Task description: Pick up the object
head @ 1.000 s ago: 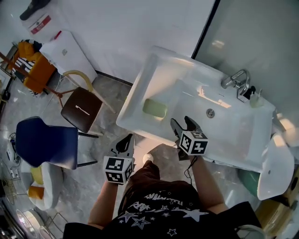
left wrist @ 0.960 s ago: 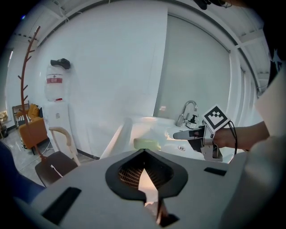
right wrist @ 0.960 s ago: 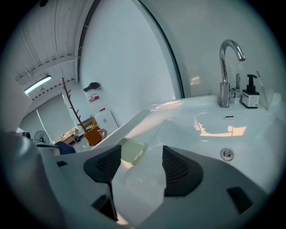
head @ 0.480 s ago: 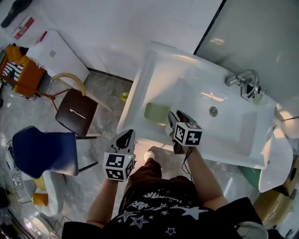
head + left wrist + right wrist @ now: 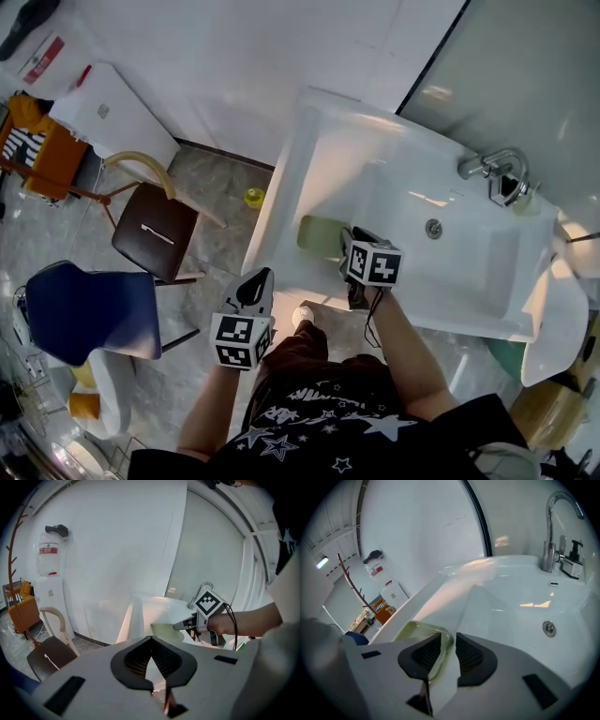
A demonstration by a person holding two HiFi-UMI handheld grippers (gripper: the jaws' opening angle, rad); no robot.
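Over a white sink (image 5: 314,131), seen from the head camera, we reach our right gripper (image 5: 354,236) to the near right edge of a pale green dish (image 5: 317,234), which sits on the flat ledge at the basin's left end. Our left gripper (image 5: 257,279) hangs lower and to the left, off the sink's front edge and above the tiled floor (image 5: 202,173). A faucet (image 5: 494,165) stands at the far right of the basin, while a brown chair (image 5: 155,234) and a blue chair (image 5: 89,305) stand well apart on the left.

From the left gripper view, we see the left gripper (image 5: 151,638) with its pads drawn together at the tips and nothing between them. Beyond, the right gripper (image 5: 180,626) points at the pale green dish (image 5: 161,631).

From the right gripper view, the right gripper (image 5: 449,641) has just been closing its jaws. They stand only a narrow way apart, with the dish's near rim pinched between the pads. The pale green dish (image 5: 419,630) lies flat on the ledge, the basin's drain (image 5: 549,628) well off to its right.
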